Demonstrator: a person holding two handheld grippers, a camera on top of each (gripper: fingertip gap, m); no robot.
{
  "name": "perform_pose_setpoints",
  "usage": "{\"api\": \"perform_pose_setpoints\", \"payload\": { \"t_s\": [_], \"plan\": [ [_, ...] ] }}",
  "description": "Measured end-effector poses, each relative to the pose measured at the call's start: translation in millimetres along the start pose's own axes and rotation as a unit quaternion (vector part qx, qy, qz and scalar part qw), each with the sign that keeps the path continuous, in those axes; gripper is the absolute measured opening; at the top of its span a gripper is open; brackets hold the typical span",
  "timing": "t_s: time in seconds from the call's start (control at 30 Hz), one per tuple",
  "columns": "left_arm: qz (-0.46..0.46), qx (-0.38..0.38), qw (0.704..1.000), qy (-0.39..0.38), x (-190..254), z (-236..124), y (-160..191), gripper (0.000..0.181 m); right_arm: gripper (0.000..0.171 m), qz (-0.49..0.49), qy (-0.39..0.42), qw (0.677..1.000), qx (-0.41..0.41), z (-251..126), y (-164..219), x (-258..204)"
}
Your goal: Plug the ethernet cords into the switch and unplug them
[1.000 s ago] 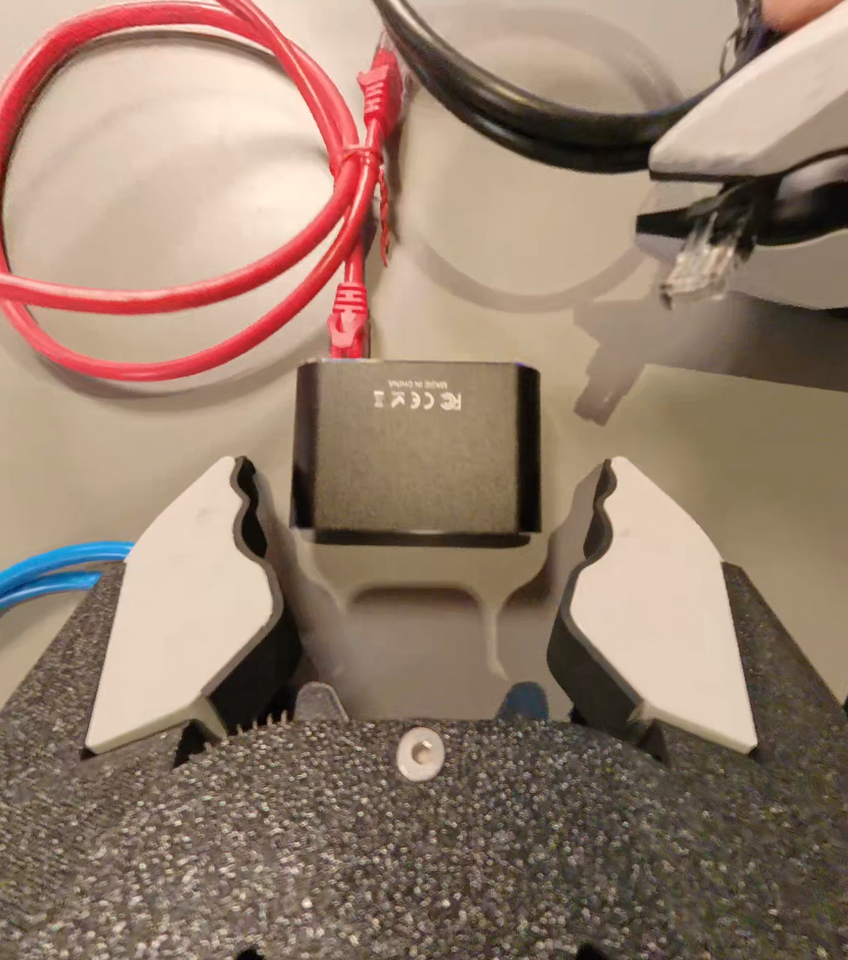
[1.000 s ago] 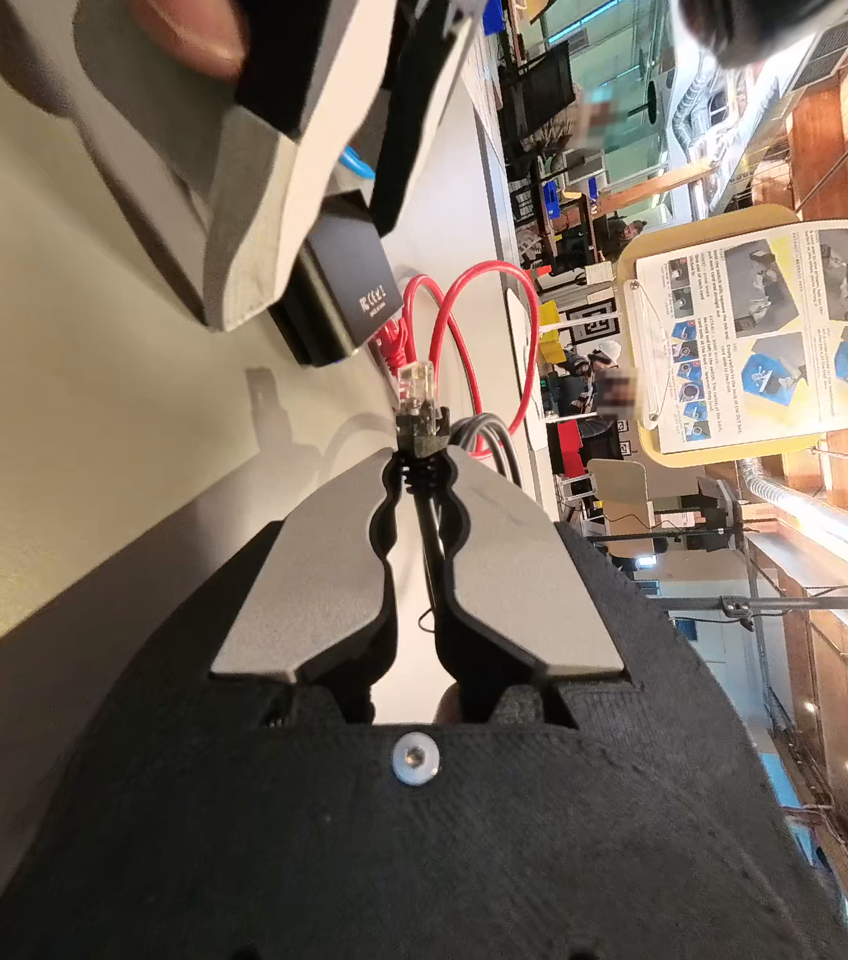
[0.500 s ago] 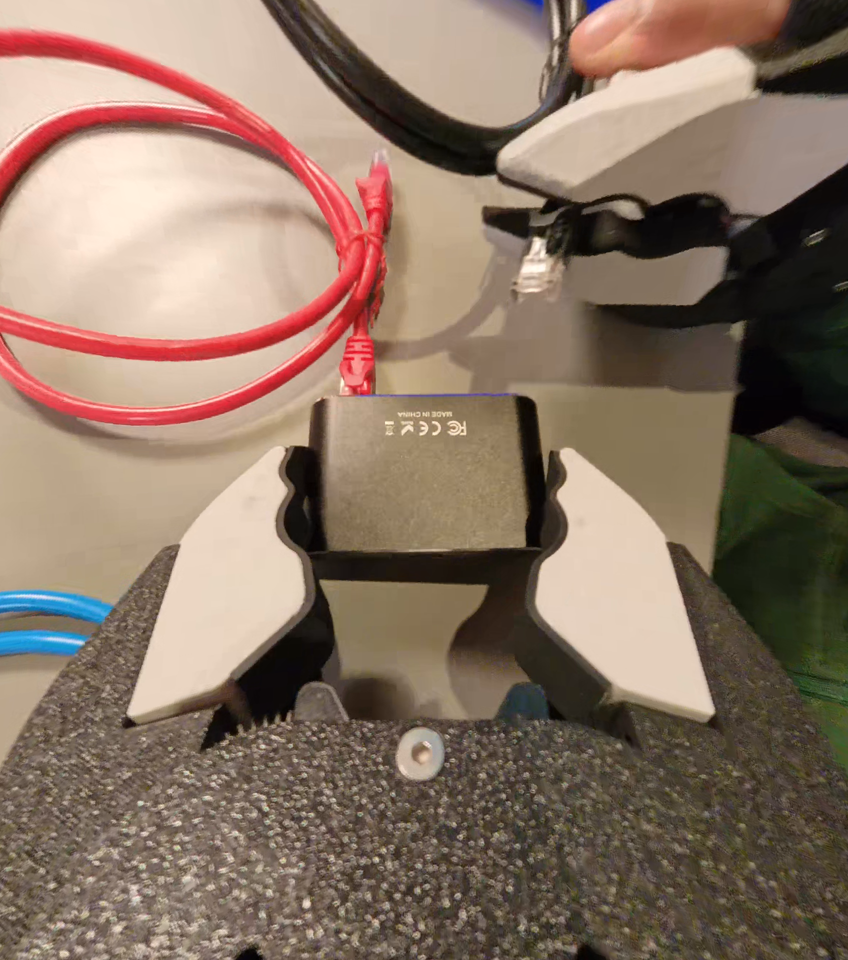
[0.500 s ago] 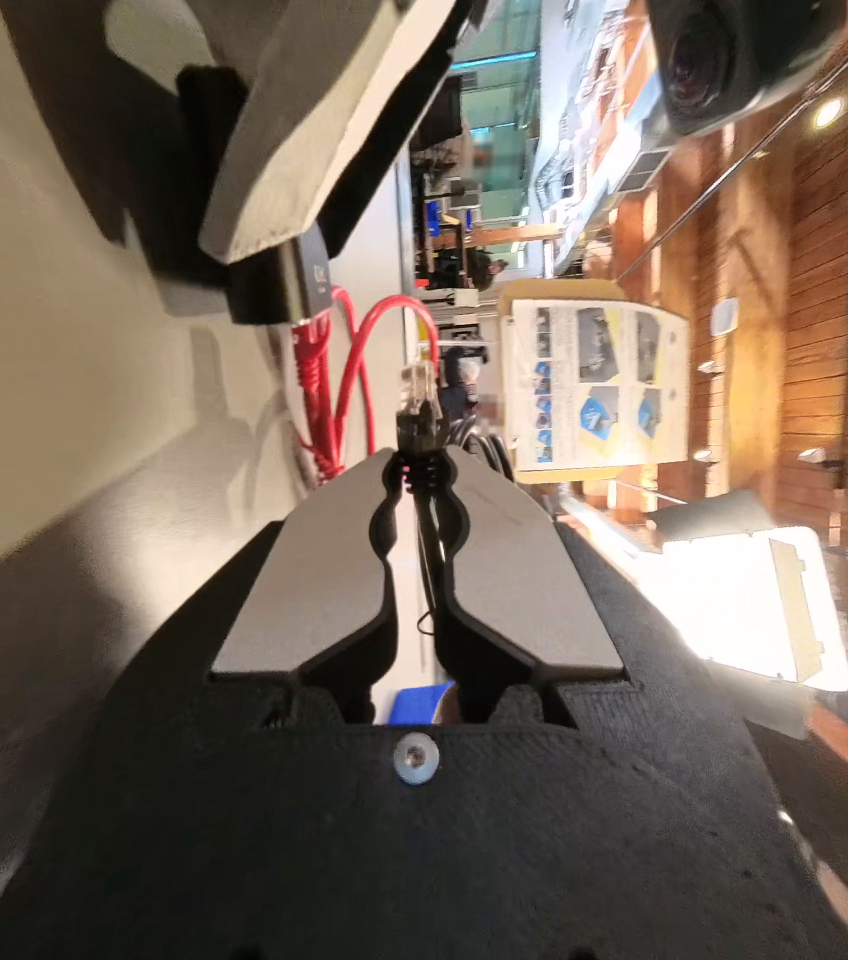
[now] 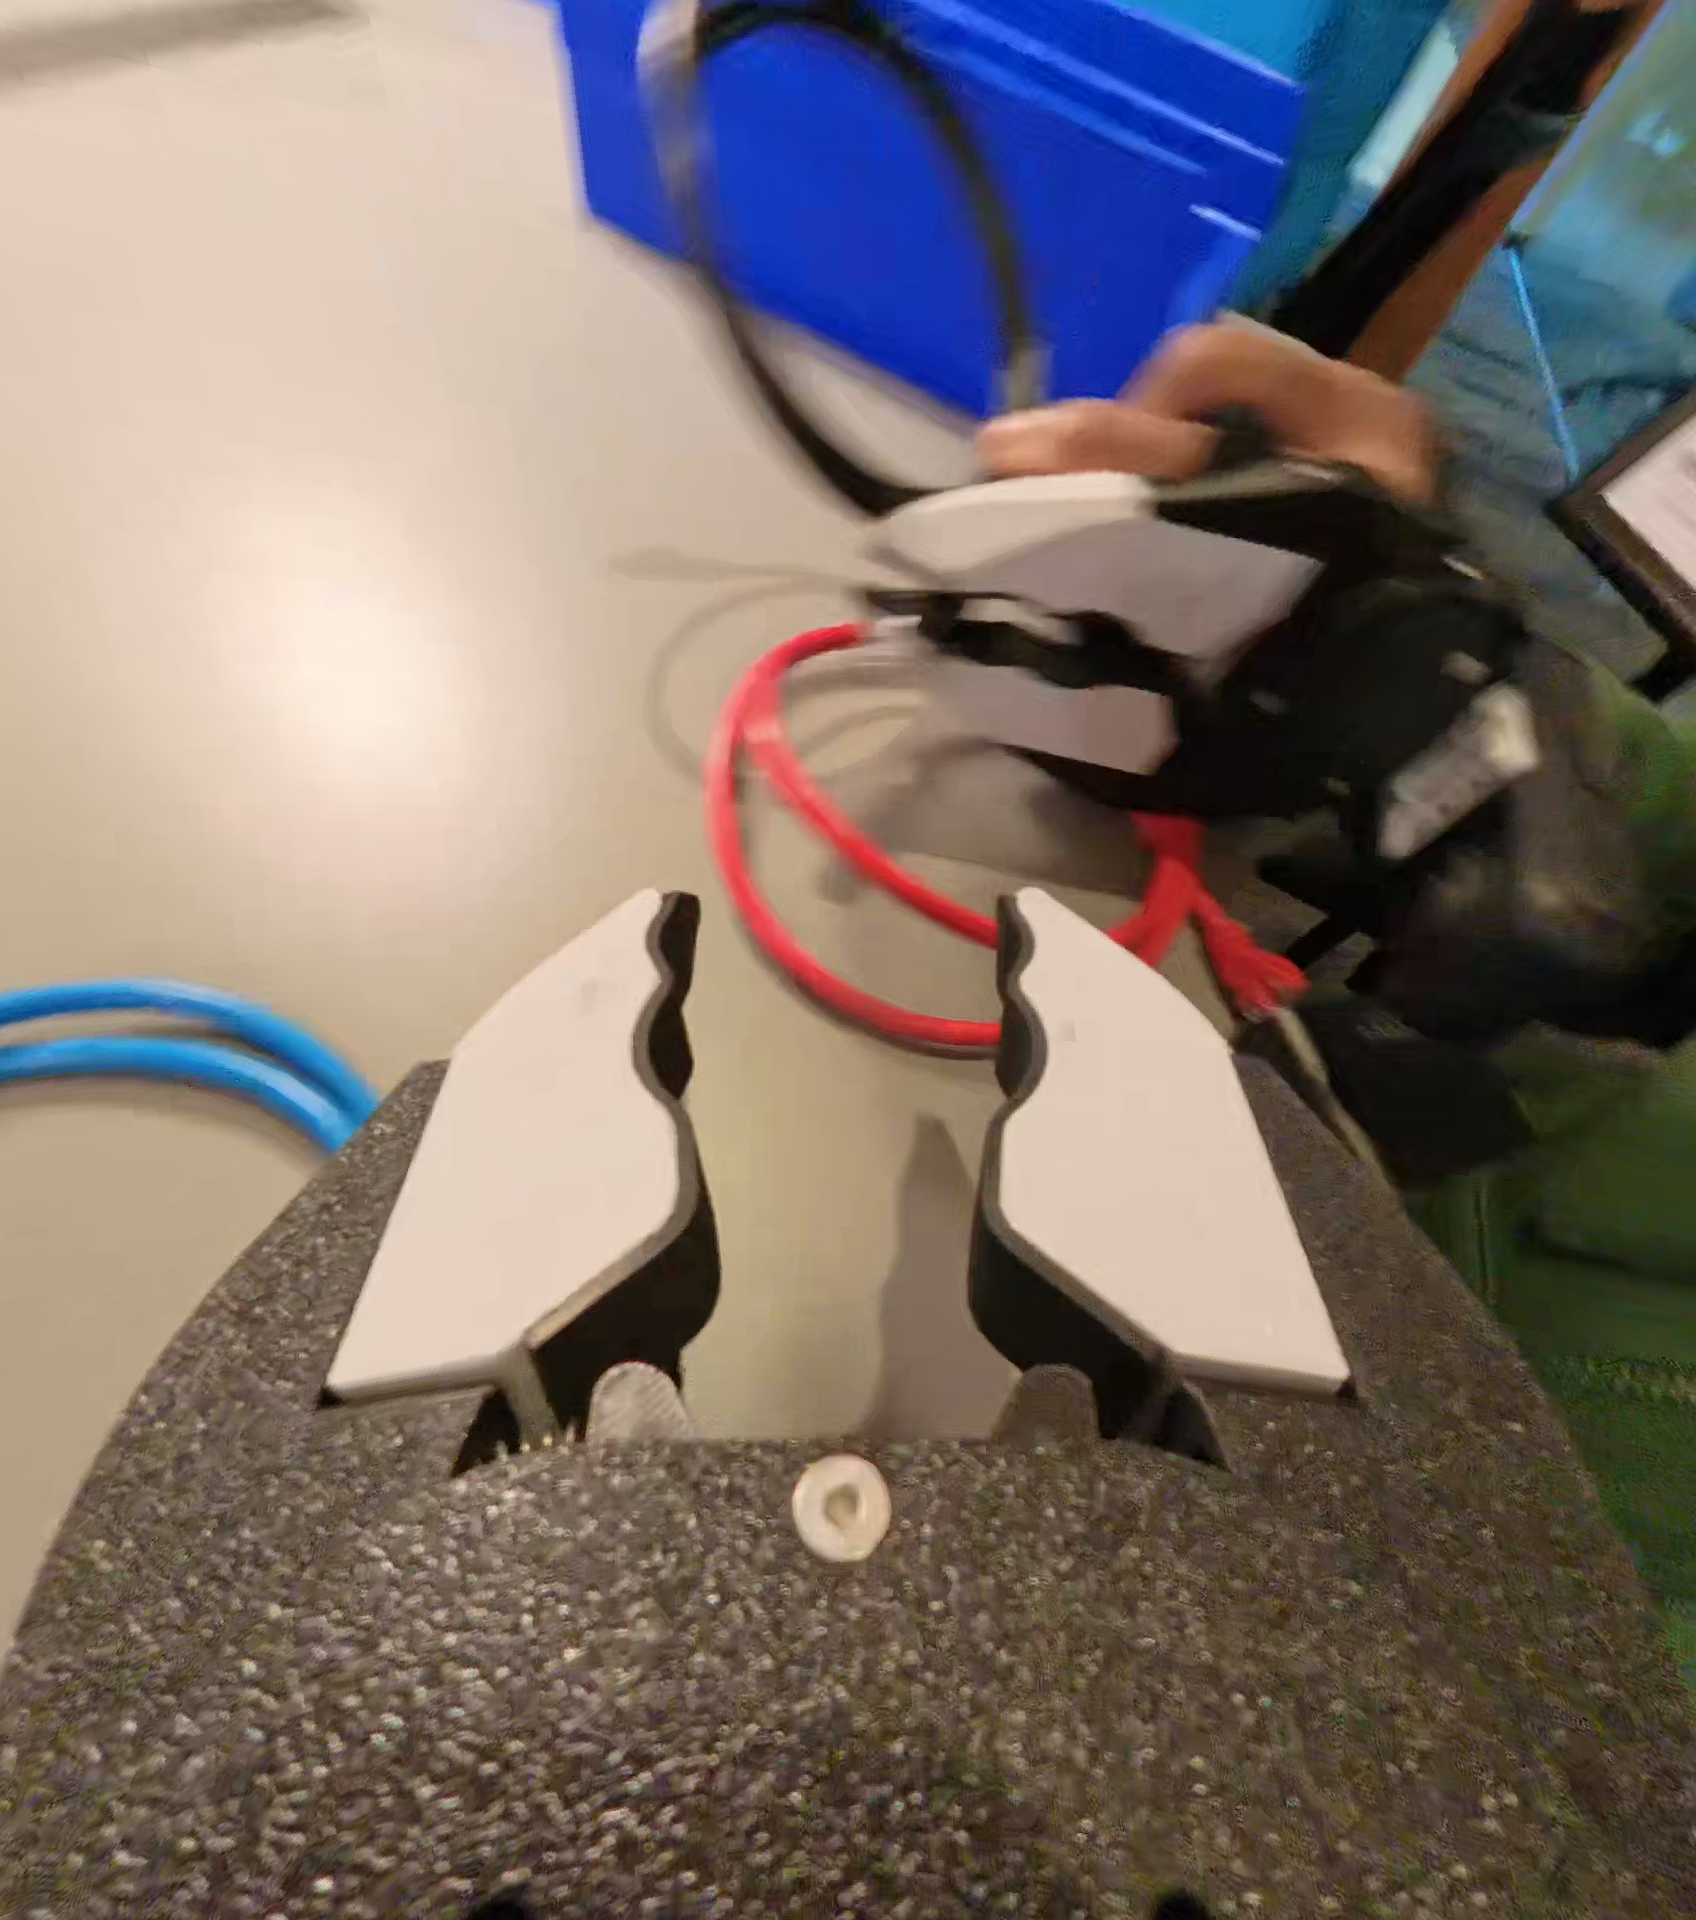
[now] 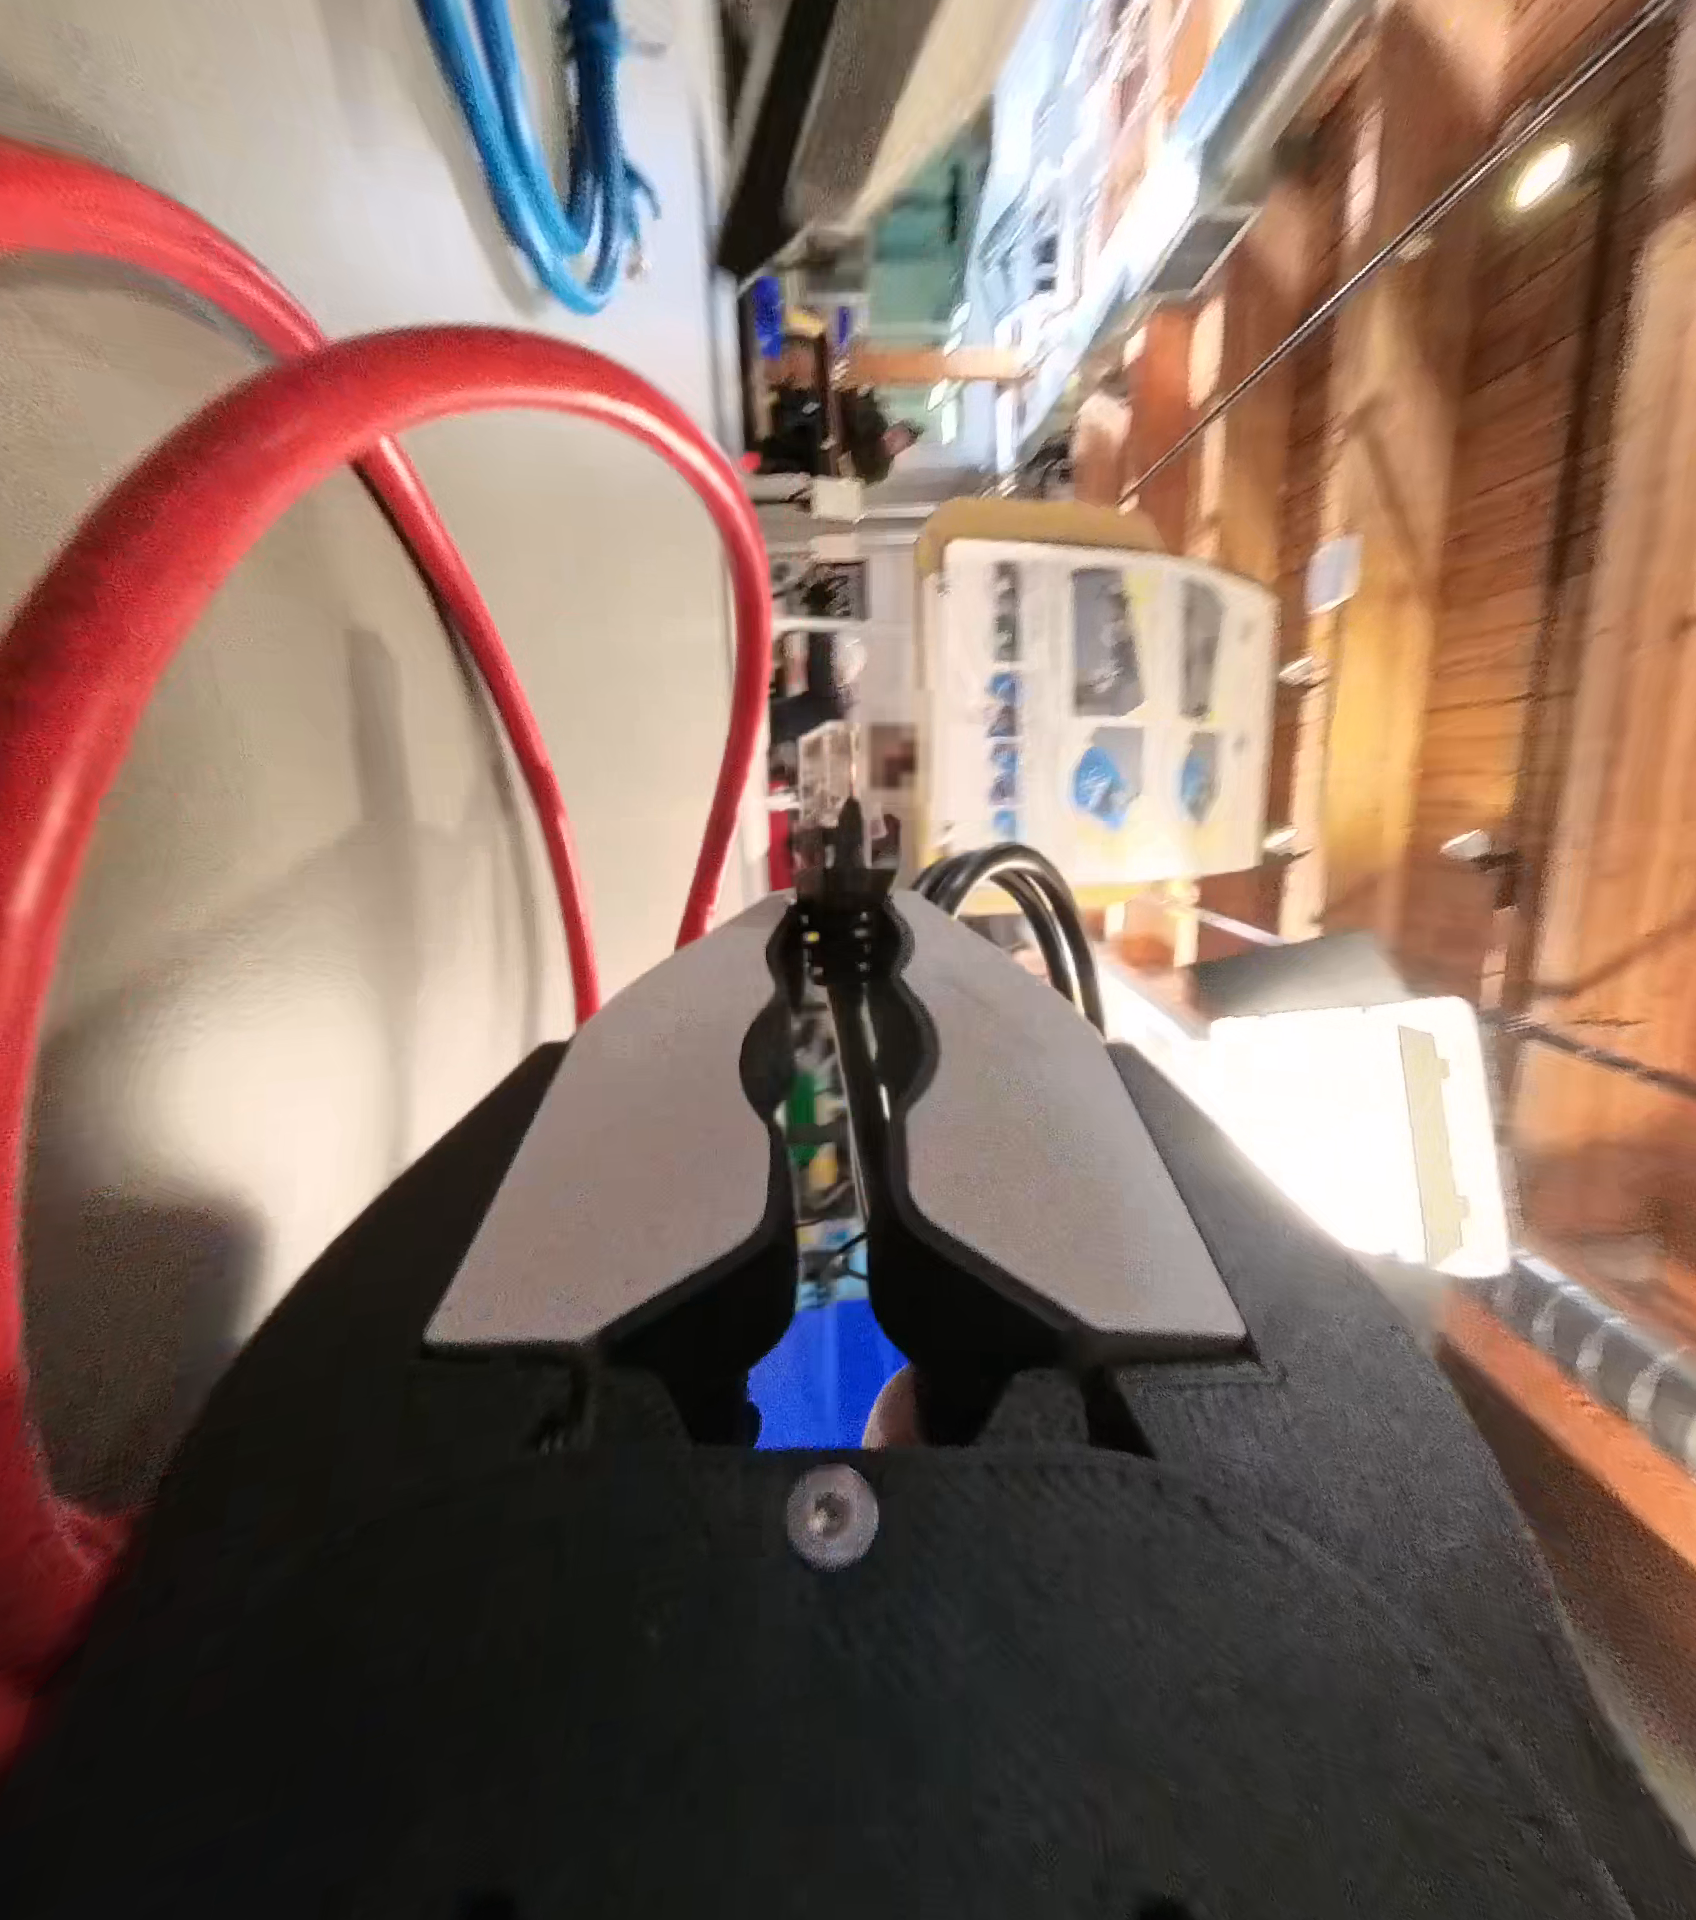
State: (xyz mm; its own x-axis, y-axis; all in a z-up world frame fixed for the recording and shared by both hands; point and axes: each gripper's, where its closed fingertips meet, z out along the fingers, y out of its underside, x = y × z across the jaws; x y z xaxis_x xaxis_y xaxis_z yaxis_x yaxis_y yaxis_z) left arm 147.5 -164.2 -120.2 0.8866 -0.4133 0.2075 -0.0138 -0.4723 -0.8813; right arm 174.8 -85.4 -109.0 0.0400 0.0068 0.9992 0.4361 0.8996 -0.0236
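Note:
In the left wrist view my left gripper (image 5: 841, 914) is open and empty, with only bare table between its fingers. The switch is not clearly in view; a dark blurred shape (image 5: 1395, 1091) next to a red plug (image 5: 1259, 977) may be it. The red cord (image 5: 823, 987) loops just past my fingertips. My right gripper (image 5: 885, 634) hovers over that loop, a hand on it. In the right wrist view it (image 6: 833, 914) is shut on the black cord (image 6: 859, 1081), whose clear plug (image 6: 828, 774) sticks out past the tips. The red cord (image 6: 408, 364) arcs to its left.
A blue bin (image 5: 927, 208) stands at the far side of the table, with the black cord (image 5: 979, 208) looping in front of it. A blue cord (image 5: 96, 1039) lies at the left and also shows in the right wrist view (image 6: 553, 208). A green sleeve (image 5: 1654, 1143) is at the right. An illustrated board (image 6: 1104, 707) stands behind.
My left gripper held the switch half a second ago; now it is open and turned away, and the switch is gone from between its fingers. My right gripper moved over the red loop, still holding the black plug.

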Motion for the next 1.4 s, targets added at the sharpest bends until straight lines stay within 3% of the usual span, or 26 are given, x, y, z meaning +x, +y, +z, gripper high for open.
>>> {"api": "perform_pose_setpoints", "payload": {
  "t_s": [0.1,0.4,0.57,0.67,0.73,0.87,0.9,0.97,1.03,1.1,1.27,1.33,1.4],
  "plan": [
    [0.100,0.011,0.995,-0.022,42.7,-9.9,5.4,0.067,0.012,0.024,-0.049,0.998,-0.010,9.0,2.1,-12.2],
    [0.170,0.049,0.978,-0.107,77.4,-11.1,32.1,0.079,0.012,0.031,-0.096,0.990,-0.103,39.5,22.9,-27.1],
    [0.247,0.088,0.961,-0.086,126.0,-6.0,49.3,0.079,0.012,0.059,-0.111,0.987,-0.100,44.2,23.4,-30.9],
    [0.355,0.063,0.925,-0.120,136.0,15.3,73.2,0.081,0.012,0.077,-0.116,0.985,-0.101,44.5,24.3,-32.0],
    [0.441,0.030,0.883,-0.158,134.6,31.4,83.3,0.083,0.012,0.080,-0.116,0.985,-0.099,44.3,24.1,-32.1],
    [0.544,0.024,0.810,-0.217,132.6,54.7,76.4,0.080,0.012,0.092,-0.121,0.984,-0.097,44.4,24.2,-32.9],
    [0.558,0.032,0.799,-0.224,134.8,58.4,72.2,0.073,0.012,0.098,-0.122,0.983,-0.097,44.3,24.4,-33.2],
    [0.588,0.046,0.768,-0.251,134.6,61.4,62.7,0.043,0.012,0.109,-0.123,0.982,-0.095,44.1,24.9,-32.8],
    [0.608,0.060,0.749,-0.258,136.8,61.2,58.0,0.033,0.012,0.111,-0.110,0.984,-0.087,43.5,25.7,-29.1],
    [0.589,0.080,0.758,-0.268,133.6,51.2,49.0,0.028,0.012,0.110,-0.093,0.986,-0.080,41.3,26.9,-23.2],
    [0.462,0.151,0.838,-0.245,114.8,8.7,17.8,0.027,0.012,0.146,0.015,0.988,-0.040,25.1,21.9,21.8],
    [0.412,0.175,0.873,-0.194,118.4,-3.1,8.4,0.026,0.012,0.166,0.073,0.983,-0.041,14.9,27.2,45.0],
    [0.397,0.182,0.887,-0.150,122.9,-10.4,1.8,0.026,0.012,0.168,0.121,0.977,-0.041,5.1,33.3,64.2]
  ]
}}
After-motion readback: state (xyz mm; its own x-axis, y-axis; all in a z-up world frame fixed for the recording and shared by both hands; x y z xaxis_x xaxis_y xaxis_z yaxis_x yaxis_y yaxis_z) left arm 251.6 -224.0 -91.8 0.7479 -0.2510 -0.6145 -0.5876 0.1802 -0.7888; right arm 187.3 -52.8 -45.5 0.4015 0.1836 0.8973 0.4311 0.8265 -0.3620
